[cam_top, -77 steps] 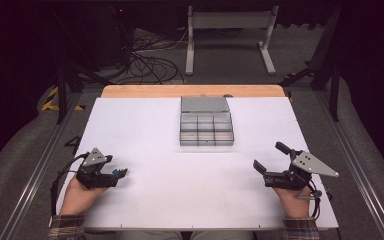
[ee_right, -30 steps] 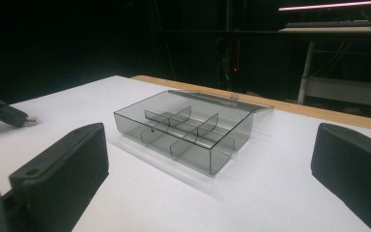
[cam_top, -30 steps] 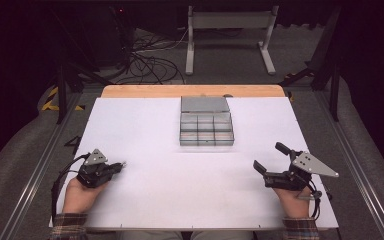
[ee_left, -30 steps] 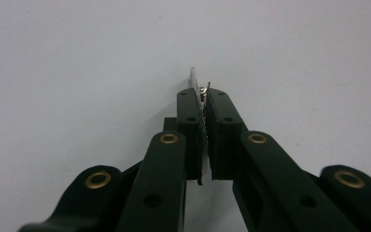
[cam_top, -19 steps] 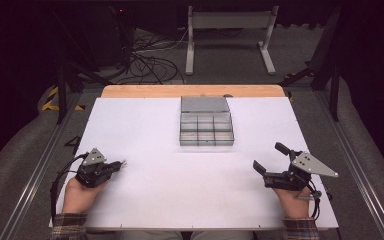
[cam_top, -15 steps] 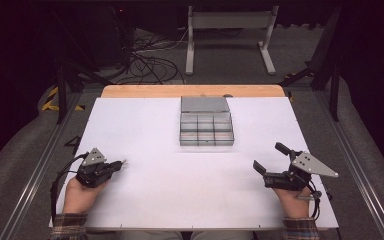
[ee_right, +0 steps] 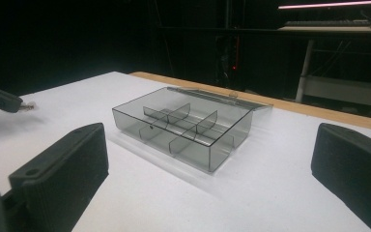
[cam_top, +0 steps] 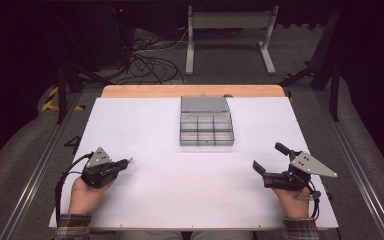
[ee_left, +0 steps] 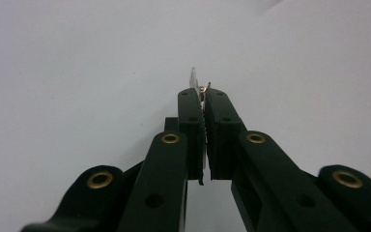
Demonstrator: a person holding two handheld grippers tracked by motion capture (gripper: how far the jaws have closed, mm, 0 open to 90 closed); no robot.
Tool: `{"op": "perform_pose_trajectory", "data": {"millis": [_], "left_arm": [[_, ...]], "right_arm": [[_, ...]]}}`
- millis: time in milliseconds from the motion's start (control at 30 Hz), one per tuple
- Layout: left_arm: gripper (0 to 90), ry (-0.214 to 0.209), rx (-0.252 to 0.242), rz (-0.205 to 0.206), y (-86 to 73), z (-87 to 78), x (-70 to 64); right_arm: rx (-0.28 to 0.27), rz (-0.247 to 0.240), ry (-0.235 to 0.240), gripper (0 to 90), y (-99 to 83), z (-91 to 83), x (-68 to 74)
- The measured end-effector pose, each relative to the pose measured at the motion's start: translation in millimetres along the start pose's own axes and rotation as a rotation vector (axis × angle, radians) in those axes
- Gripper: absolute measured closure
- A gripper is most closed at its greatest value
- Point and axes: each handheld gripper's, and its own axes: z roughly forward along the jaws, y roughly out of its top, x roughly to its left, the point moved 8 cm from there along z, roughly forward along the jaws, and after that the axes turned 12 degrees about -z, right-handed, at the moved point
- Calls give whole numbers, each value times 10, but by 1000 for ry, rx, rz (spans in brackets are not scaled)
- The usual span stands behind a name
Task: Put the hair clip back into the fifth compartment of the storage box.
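Left gripper [cam_top: 124, 162] at eight o'clock on the table [cam_top: 145, 125], pinching a small metal piece [ee_left: 195, 79]; right gripper [cam_top: 269, 162] at four o'clock, spread wide, facing the open box [cam_top: 206, 128] at twelve.

I am resting my left gripper [cam_top: 121, 163] low on the white table [cam_top: 190, 190], jaws pinched on a small pale bit [cam_top: 129, 160]. My right gripper [cam_top: 269, 160] is sitting wide-jawed, well apart, facing the clear divided box [cam_top: 206, 128] lying mid-table.
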Motion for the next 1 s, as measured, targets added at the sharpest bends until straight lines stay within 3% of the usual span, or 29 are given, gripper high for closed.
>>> {"op": "perform_pose_trajectory", "data": {"millis": [300,533,1000], "left_arm": [[858,-25,-34,9,63,26,-117],[858,-12,-62,18,133,40,-184],[858,-33,-94,25,288,83,-315]], "right_arm": [[10,-13,5,0,-14,21,20],[16,-11,5,0,-23,25,24],[17,-14,6,0,-28,29,26]]}}
